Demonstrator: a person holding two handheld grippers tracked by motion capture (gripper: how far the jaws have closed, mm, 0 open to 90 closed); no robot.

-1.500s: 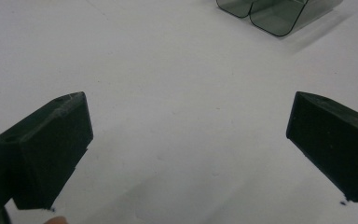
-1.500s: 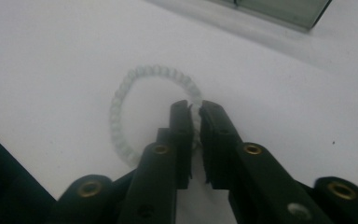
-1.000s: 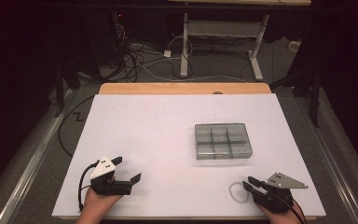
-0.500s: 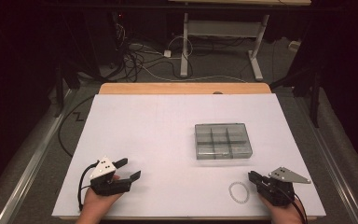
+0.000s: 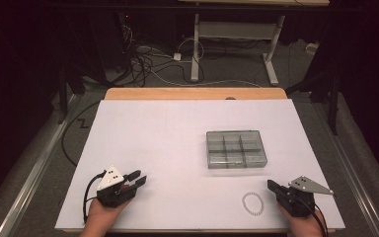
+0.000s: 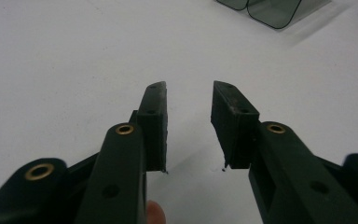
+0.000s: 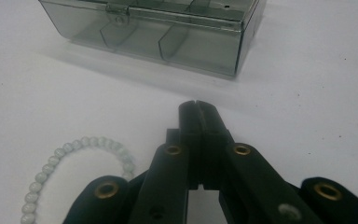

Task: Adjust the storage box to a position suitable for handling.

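Observation:
A smoky clear plastic box (image 5: 236,148) with several compartments and a shut lid lies right of the table's middle; its latch side shows as the box (image 7: 158,28) in the right gripper view. A white bead bracelet (image 5: 252,203) lies flat near the front edge, left of my right gripper (image 5: 271,186). That gripper (image 7: 198,109) is shut with nothing in it, the bracelet (image 7: 70,175) beside its jaws. My left gripper (image 5: 138,178) rests at the front left; its jaws have just been closing and still stand apart around nothing, as the left gripper (image 6: 189,112) view shows.
The white table sheet (image 5: 168,148) has a wooden strip (image 5: 192,94) along its far edge. Beyond the table stand a desk frame (image 5: 232,44) and loose cables (image 5: 148,64) on the dark floor. A corner of the box (image 6: 270,9) shows far ahead of the left jaws.
The right gripper has drawn back to the right, away from the bracelet, which stays on the table. Its jaws have shut. The left jaws have narrowed; that hand has kept its place.

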